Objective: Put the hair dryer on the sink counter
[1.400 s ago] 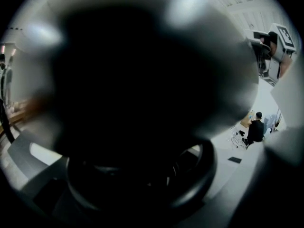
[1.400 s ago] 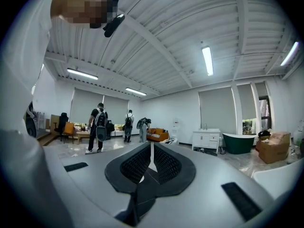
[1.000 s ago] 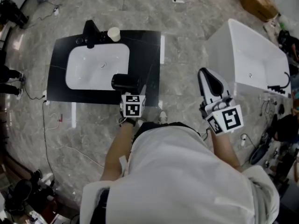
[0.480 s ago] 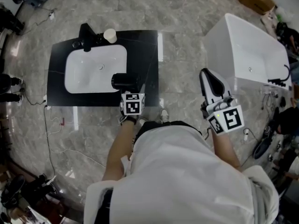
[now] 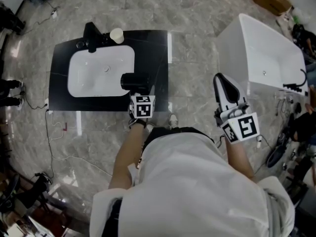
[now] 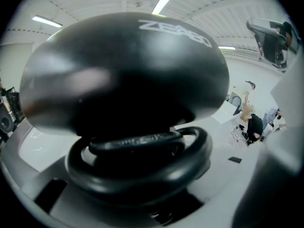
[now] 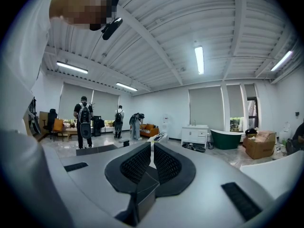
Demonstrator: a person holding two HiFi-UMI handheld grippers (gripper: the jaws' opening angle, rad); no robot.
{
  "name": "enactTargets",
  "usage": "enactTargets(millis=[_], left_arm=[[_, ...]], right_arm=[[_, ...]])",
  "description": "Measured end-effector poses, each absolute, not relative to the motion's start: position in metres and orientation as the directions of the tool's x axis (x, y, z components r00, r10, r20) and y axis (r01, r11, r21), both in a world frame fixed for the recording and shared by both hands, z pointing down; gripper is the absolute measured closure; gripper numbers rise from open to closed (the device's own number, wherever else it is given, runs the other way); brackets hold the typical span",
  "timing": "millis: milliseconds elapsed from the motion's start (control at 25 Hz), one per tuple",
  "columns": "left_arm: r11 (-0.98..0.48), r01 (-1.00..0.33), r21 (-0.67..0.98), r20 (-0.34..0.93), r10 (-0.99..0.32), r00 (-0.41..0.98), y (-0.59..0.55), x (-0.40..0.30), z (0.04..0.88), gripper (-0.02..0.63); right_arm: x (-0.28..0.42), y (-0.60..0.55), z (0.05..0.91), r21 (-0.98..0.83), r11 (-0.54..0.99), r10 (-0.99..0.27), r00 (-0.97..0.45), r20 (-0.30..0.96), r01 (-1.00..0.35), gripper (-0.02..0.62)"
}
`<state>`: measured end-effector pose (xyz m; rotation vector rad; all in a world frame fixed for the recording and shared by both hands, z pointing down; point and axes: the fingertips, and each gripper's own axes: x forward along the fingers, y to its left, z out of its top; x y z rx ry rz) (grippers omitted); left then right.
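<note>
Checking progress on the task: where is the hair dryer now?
Head view, left of centre: the hair dryer is held by the left gripper over the right edge of the basin in the counter.

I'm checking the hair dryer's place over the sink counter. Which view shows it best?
The head view: the hair dryer shows in the left claw, over the front of the black sink counter. The left gripper view shows only its dark body, filling the frame. The right gripper view shows none of it.
</note>
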<state>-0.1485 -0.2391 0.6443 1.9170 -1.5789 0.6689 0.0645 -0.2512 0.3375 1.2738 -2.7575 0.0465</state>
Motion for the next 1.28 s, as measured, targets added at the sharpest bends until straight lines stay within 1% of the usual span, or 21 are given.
enactTargets(millis=[600,1040,1280], left_arm=[[-0.125,-0.988,0.092,0.698,-0.699,0.153,-0.271,-0.153,0.667,0.382],[-0.091,-0.991,0.101,0.752,-0.645,0.136,-0.283,-0.156,0.682,0.379],[-0.083,-0.988,0.129,0.771,-0.618,0.153,-0.285,-0.152,0.69,0.378]], right_arm=[[0.087,-0.245,0.342,0.031,0.608,-0.789,-0.6,0.133,-0.793,0.551],[0.111,-0.243,0.343,0.029,0.544,-0.833,-0.536,0.138,-0.838,0.551],[0.119,-0.242,0.342,0.027,0.531,-0.841,-0.523,0.138,-0.847,0.551]])
